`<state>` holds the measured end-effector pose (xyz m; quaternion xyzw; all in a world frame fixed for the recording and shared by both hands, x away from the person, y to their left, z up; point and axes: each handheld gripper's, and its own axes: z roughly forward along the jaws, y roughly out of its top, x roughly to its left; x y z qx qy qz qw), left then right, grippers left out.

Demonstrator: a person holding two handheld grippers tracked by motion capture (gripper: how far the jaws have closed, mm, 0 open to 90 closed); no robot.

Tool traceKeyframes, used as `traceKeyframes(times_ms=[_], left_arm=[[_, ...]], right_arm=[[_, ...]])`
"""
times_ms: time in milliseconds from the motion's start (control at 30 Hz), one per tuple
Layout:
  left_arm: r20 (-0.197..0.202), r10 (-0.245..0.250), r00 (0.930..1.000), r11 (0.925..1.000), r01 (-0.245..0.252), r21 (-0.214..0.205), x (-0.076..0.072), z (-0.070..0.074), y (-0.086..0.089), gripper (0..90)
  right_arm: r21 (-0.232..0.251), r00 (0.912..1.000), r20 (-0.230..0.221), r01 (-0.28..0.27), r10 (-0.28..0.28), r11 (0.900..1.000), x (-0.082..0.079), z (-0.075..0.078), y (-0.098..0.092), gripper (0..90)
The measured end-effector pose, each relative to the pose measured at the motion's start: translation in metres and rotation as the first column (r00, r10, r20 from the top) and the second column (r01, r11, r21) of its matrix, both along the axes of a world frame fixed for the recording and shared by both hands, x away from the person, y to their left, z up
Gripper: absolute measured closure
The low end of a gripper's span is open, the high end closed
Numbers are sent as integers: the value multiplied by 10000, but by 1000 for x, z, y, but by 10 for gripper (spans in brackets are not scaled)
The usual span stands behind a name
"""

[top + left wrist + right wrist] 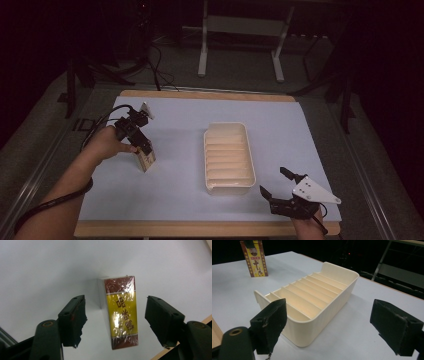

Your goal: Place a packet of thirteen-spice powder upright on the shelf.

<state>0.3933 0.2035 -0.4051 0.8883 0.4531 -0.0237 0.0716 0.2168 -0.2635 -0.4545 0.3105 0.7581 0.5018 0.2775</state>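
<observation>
The left gripper (141, 150) stood over a small red-and-yellow box (122, 311) on the pale desk (180, 175), left of the cream tray (228, 157); its jaws were spread wide, one on either side of the box and clear of it, so nothing was gripped. The box stood upright on its end, well apart from the tray; in the right gripper view it rose beyond the tray's far corner (254, 261). The step in hand looked like the approach to a pick — the jaws bracketed the box but had not closed on it; the next move would probably call for lowering a little, squaring the pads to the box's narrow faces and closing gently, since a tall box on a small base could tip if one jaw touched first.

The right gripper (280, 187) waited near the tray's near right corner, its jaws likewise released and holding nothing; the tray's slots, divided by thin ribs, looked empty.

In the high view the left hand (107, 145) and gripper covered the top of the box; its printed characters could not be read, and glare off its wrapping washed out part of the yellow face; the room behind the desk was dark.
</observation>
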Motion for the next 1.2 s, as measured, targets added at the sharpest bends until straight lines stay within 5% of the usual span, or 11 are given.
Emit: traceKeyframes(times_ms=[400, 767, 900, 1033, 1200], left_arm=[[-558, -208, 9982, 9984, 237, 512, 5, -18, -10, 449], [-452, -333, 9984, 9953, 373, 892, 4, -25, -12, 618], [-132, -703, 9974, 9913, 713, 1102, 3, -24, -14, 668], [-281, -812, 9963, 9911, 837, 1033, 3, -24, -13, 680], [-686, -1598, 9848, 9831, 1650, 787, 1, -20, -15, 683]], right_arm=[[7, 9999, -89, -98, 98, 10000, 0, 0, 0, 139], [-53, 9998, -122, -162, 161, 9999, 0, -1, 1, 139], [-113, 9998, -132, -157, 156, 9998, 0, -1, 1, 140], [-187, 9998, -129, -170, 168, 9997, 1, -1, 2, 141], [-251, 9998, -43, -180, 179, 9995, 1, -1, 2, 142]])
